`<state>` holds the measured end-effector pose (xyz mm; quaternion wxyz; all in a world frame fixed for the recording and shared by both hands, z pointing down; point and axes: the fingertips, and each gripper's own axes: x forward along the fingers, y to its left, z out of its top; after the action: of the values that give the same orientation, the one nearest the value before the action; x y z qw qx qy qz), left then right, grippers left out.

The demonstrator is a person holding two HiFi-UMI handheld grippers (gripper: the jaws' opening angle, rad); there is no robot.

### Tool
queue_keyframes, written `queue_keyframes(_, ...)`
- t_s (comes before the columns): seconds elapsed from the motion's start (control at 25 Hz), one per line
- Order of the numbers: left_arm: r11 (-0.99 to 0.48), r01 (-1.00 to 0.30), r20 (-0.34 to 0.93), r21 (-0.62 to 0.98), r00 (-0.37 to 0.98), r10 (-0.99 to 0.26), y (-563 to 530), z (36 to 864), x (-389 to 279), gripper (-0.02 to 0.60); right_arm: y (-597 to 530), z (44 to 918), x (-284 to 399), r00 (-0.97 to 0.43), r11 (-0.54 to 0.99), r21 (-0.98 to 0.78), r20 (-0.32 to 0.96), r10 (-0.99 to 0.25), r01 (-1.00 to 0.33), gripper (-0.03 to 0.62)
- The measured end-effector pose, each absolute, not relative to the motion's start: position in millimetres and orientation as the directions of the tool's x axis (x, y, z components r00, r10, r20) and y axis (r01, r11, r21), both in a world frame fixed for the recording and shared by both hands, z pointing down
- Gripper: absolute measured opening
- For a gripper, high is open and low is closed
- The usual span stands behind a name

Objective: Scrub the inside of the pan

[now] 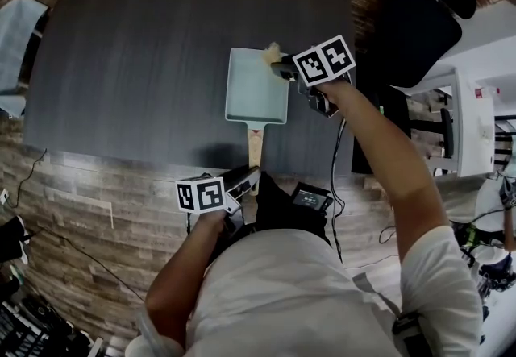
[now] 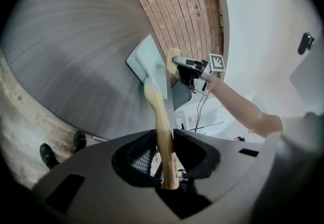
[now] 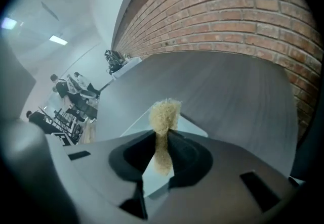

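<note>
Head view: markers [image 1: 325,60] crown right gripper [image 1: 281,68].

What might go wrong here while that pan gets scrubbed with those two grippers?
The right gripper pinches only a thin part of the tan scrubber; hard rubbing could pull it loose. The left gripper holds the pan just by its wooden handle, so pushing at the far corner might twist or slide it on the table.

Pale pan [image 1: 256,85] on dark table [image 1: 145,49]
</note>
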<state>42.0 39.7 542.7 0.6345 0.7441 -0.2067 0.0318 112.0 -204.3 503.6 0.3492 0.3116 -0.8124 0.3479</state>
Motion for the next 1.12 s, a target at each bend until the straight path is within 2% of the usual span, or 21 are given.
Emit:
queue_keyframes(0.28, -0.099, -0.351, 0.315, 0.931, 0.910, -0.269, 40.4, 542.8, 40.0, 0.114, -219.4, 508.5, 173.0, -0.380, 0.537, -0.137, 0.846, -0.373, -0.833, 0.081)
queue_keyframes(0.52, -0.111, -0.363, 0.327, 0.925, 0.910, -0.254, 40.9, 540.6, 42.6, 0.114, -220.9, 540.2, 200.6, -0.261, 0.508, -0.053, 0.901, -0.347, -0.860, 0.081)
queue_keyframes(1.12, -0.198, -0.400, 0.373, 0.895, 0.914, -0.160, 41.6, 544.3, 40.5, 0.117, -179.3, 562.1, 180.6, -0.373, 0.579, -0.198, 0.906, -0.199, -0.791, 0.081)
